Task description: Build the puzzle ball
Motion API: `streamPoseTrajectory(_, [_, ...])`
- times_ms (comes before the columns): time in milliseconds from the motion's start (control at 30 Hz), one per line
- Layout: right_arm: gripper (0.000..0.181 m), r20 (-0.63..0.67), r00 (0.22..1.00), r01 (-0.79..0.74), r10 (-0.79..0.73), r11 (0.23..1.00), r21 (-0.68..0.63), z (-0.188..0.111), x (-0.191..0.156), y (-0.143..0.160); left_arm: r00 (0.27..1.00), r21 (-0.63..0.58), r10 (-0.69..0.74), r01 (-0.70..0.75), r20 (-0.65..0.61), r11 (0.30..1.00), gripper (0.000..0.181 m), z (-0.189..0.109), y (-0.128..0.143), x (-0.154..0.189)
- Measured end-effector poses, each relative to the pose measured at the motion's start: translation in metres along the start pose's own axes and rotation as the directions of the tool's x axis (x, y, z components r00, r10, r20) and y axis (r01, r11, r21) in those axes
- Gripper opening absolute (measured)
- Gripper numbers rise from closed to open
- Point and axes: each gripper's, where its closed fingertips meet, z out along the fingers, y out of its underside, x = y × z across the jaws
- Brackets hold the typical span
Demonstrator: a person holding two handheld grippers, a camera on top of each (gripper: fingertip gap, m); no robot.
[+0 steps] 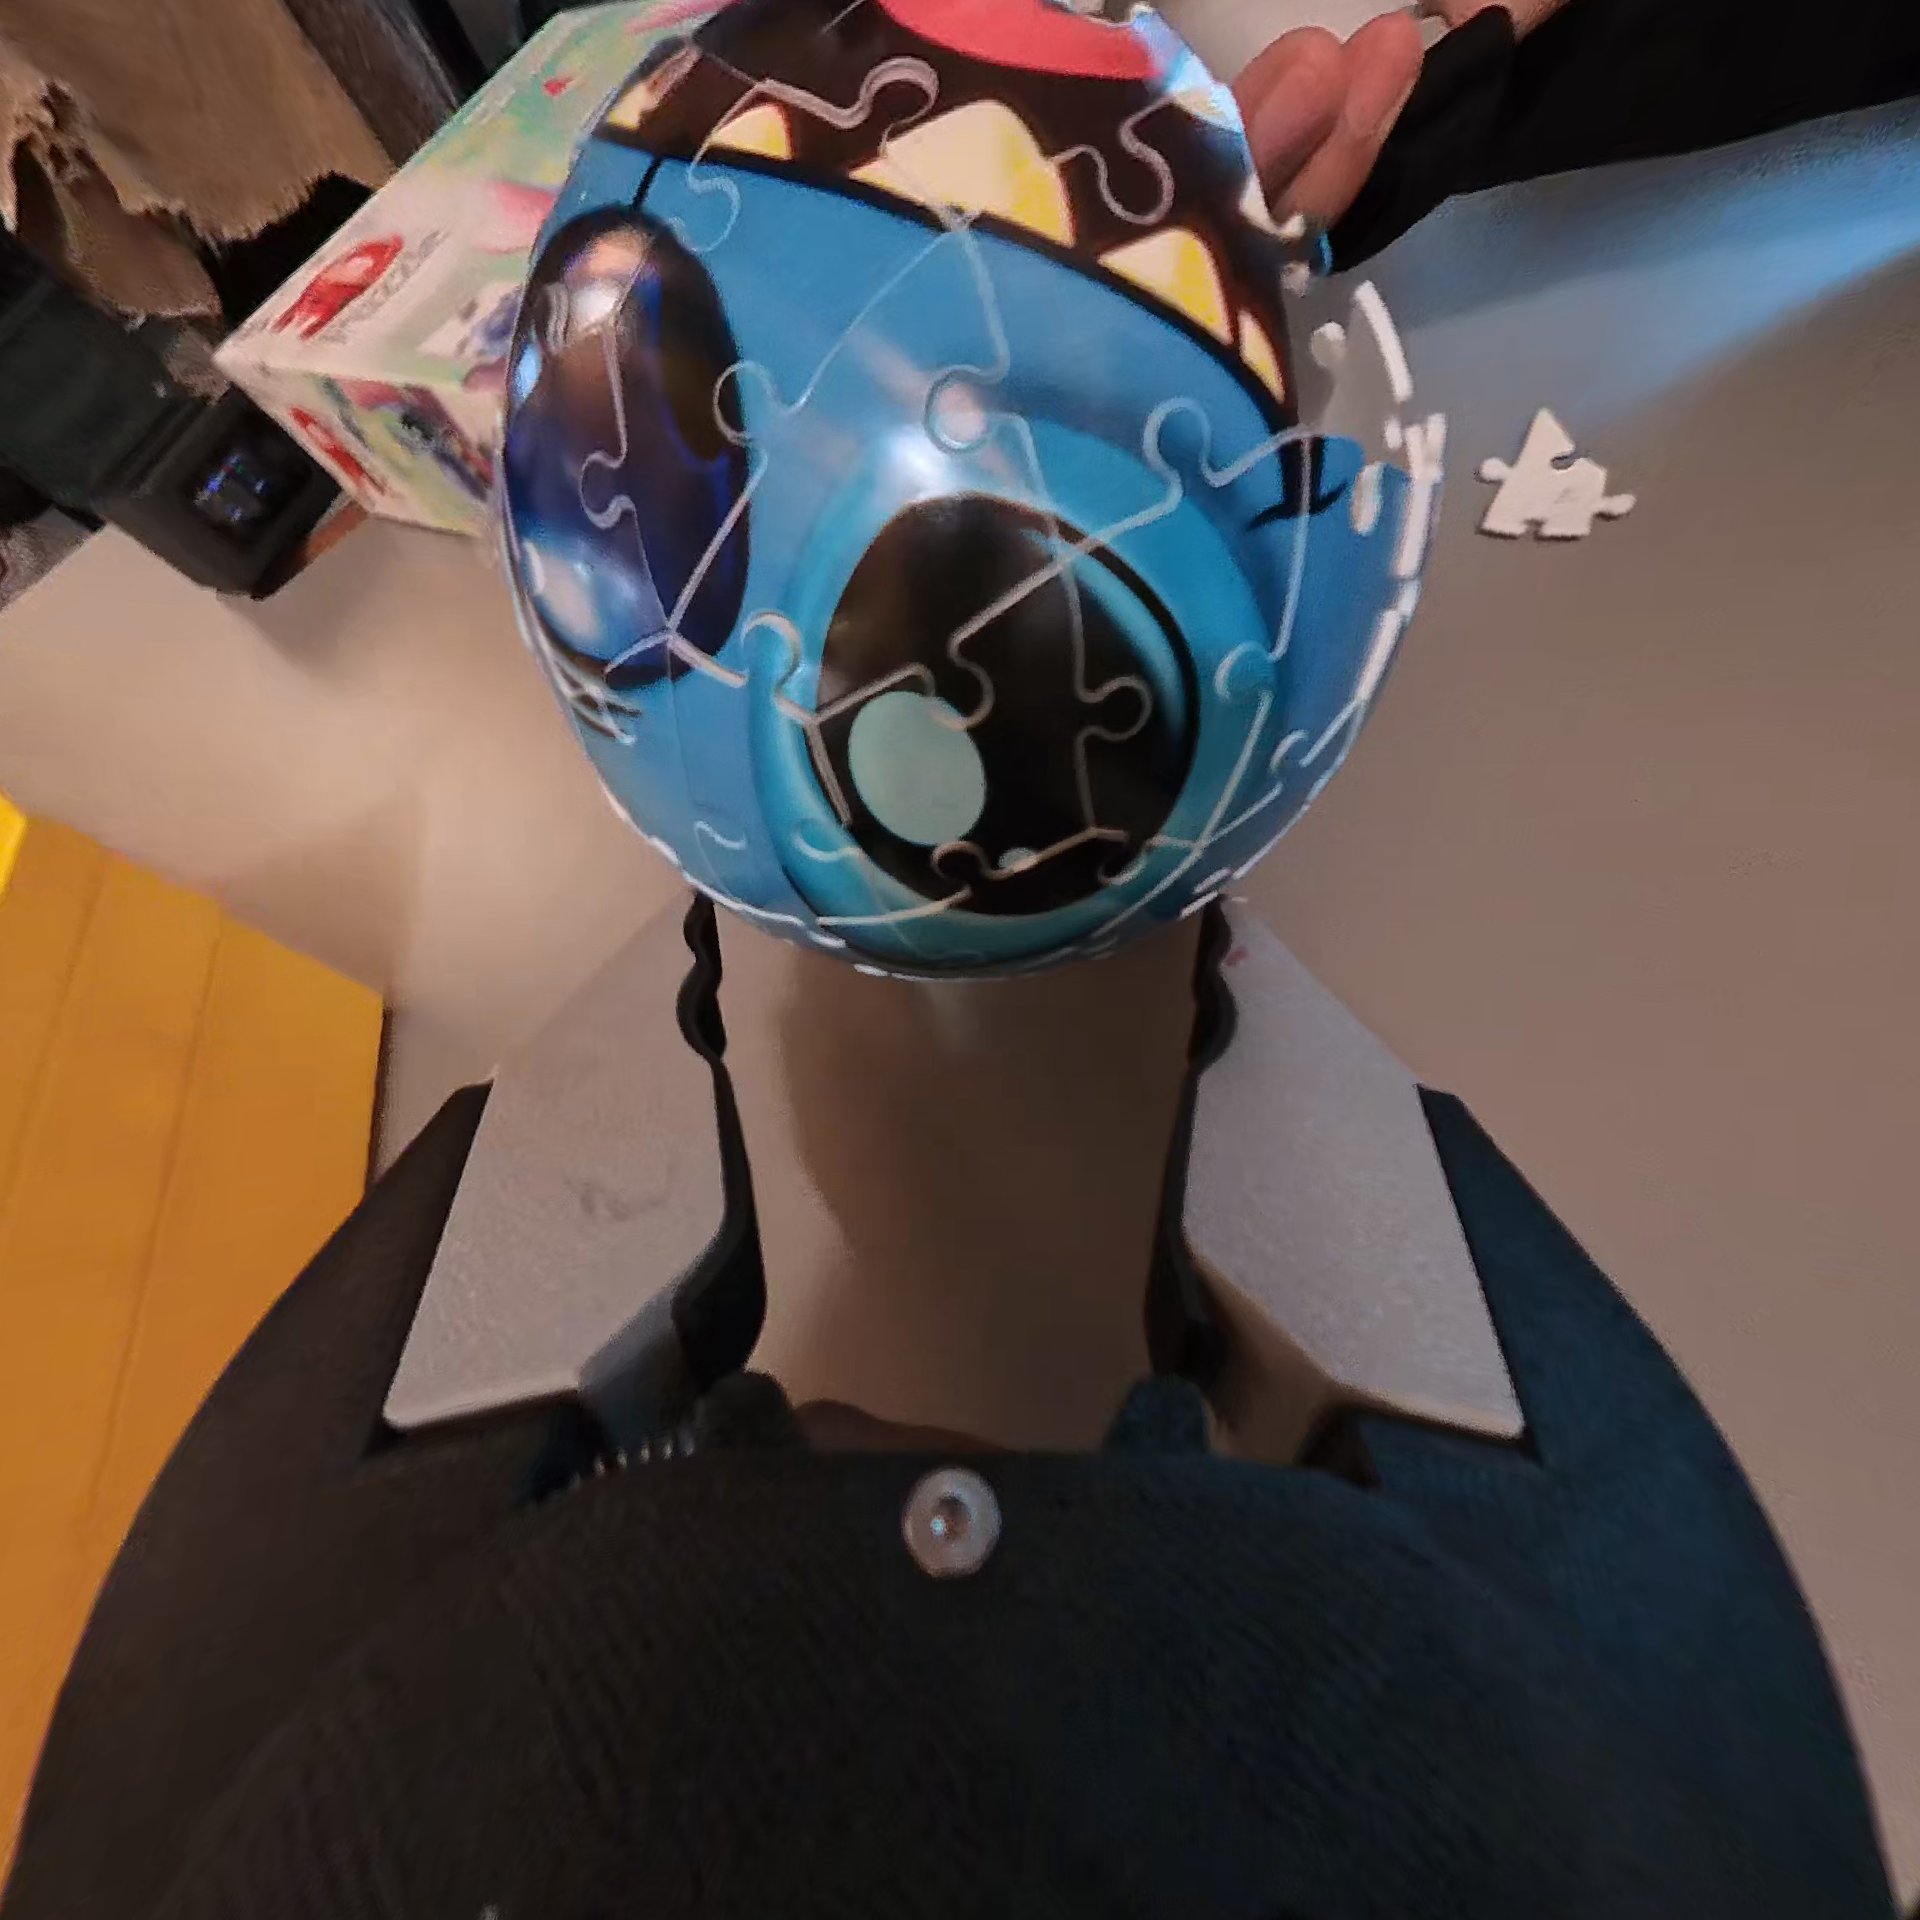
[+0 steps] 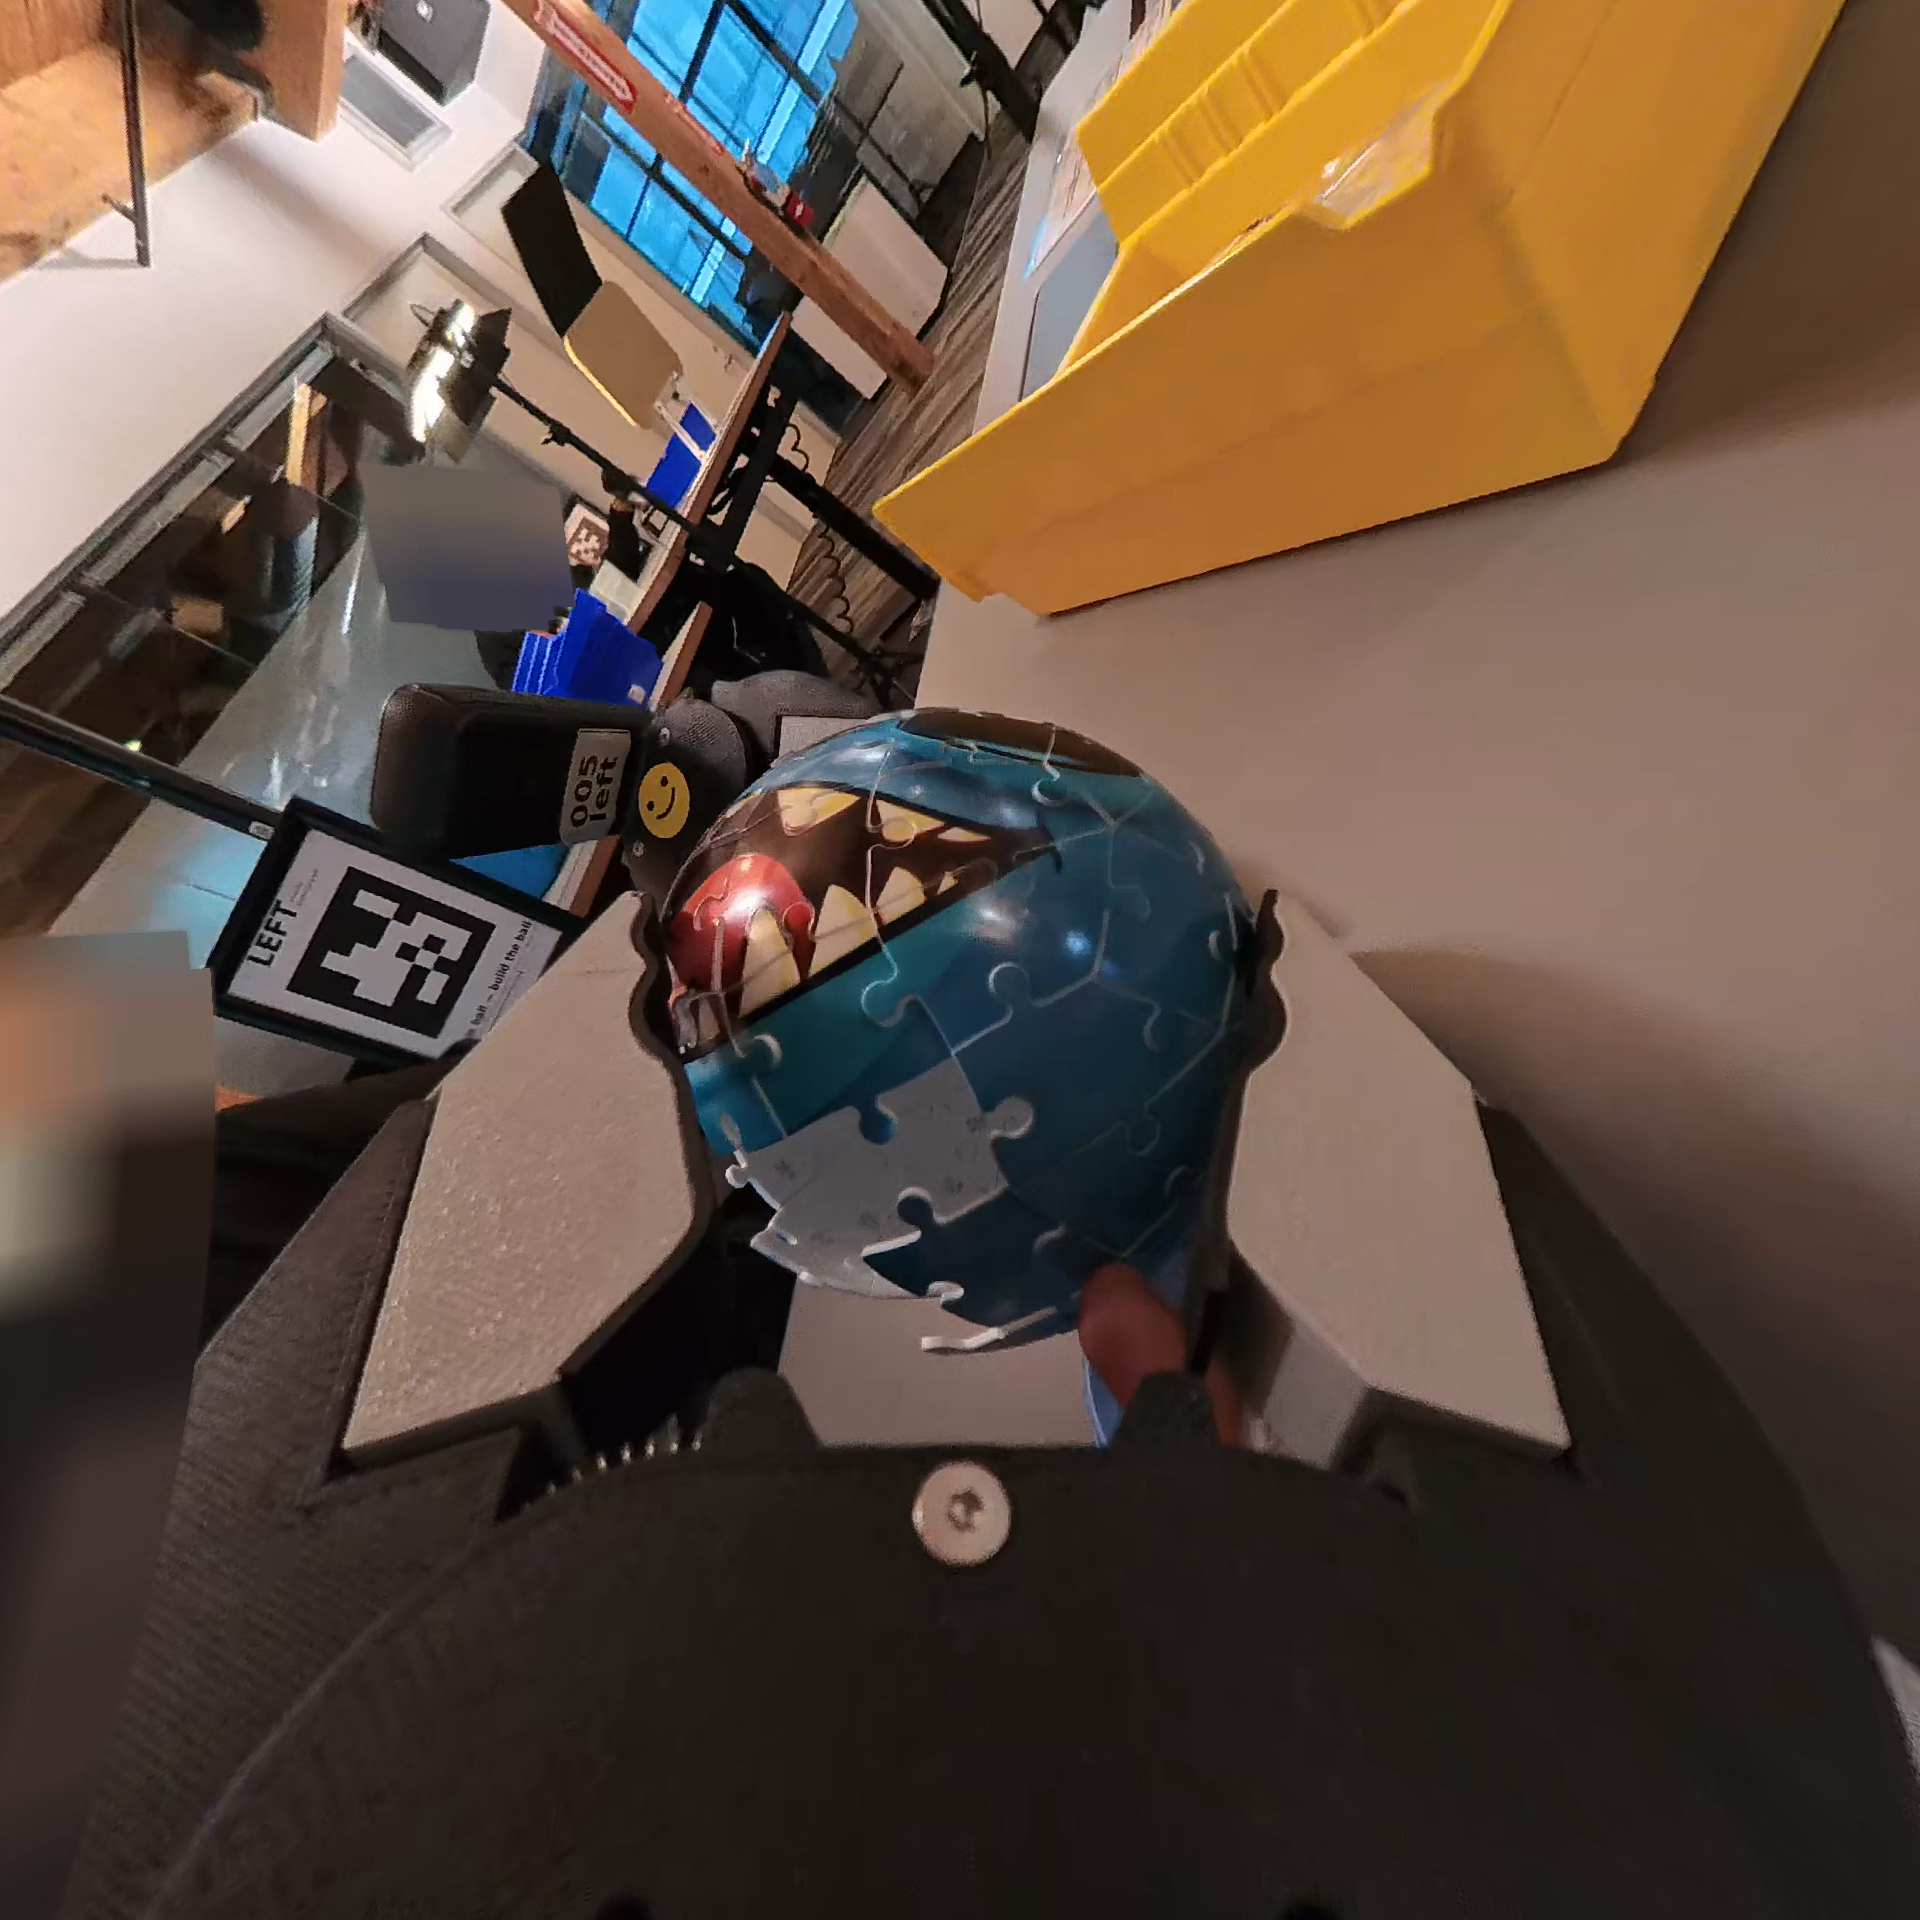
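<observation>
Left wrist view first, working from its left edge. A box (image 1: 395, 343) sits at the back of the surface (image 1: 1662, 935). The ball (image 1: 935, 499) fills the middle, lifted off the surface. To its right a loose white piece (image 1: 1553, 478) lies alone, and a hand (image 1: 1320, 114) shows in the top corner.

The left claw (image 1: 956, 925) stands moderately parted. Its tips vanish behind the ball's lower edge, so you cannot tell whether they grip it or only sit near it.

Right wrist view, again from the left: the body of the left claw shows beyond the ball (image 2: 966, 1018). The right claw (image 2: 956, 935) has the ball between its two fingers, each touching a side, so it holds the ball. A bare fingertip (image 2: 1132, 1340) props the ball from below, and a yellow bin (image 2: 1351, 364) stands on the surface behind.

Expect the ball to be light and hollow (a shell of thin curved pieces). Each piece is probably stiff, but the seams are likely to pop under a hard squeeze. Its gloss suggests it will slide in the pads.

The shell is unfinished: a ragged rim with white edges shows low down, next to a pale grey patch (image 2: 883, 1174).

Keep your hold across the closed blue sides, well away from that rim, and press gently.
</observation>
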Motion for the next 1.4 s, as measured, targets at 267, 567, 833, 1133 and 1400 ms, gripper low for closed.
streamPoseTrajectory(267, [0.111,-0.078,0.996,0.049,-0.043,0.996,0.079,-0.040,0.006,0.019,0.990,-0.014,0.138,-0.139,-0.034,0.990,0.090,0.031,-0.017,0.017])
streamPoseTrajectory(567, [0.108,-0.073,0.991,0.125,-0.115,0.981,0.150,-0.048,0.010,0.021,0.977,-0.047,0.214,-0.213,0.017,0.976,0.090,0.042,-0.013,0.016])
streamPoseTrajectory(833, [0.103,-0.014,0.988,0.153,-0.154,0.960,0.234,-0.066,-0.007,0.017,0.982,0.024,0.182,-0.183,0.051,0.983,0.086,0.035,-0.012,0.015])
streamPoseTrajectory(1133, [0.101,-0.056,0.984,0.178,-0.170,0.953,0.246,-0.109,-0.014,0.027,0.997,0.206,-0.075,0.072,0.010,0.976,0.086,0.005,-0.018,0.009])
streamPoseTrajectory(1400, [0.091,-0.471,0.773,0.547,-0.424,0.822,0.157,-0.134,-0.008,0.060,0.977,0.307,-0.214,0.198,0.020,0.931,0.075,-0.010,-0.022,-0.010])
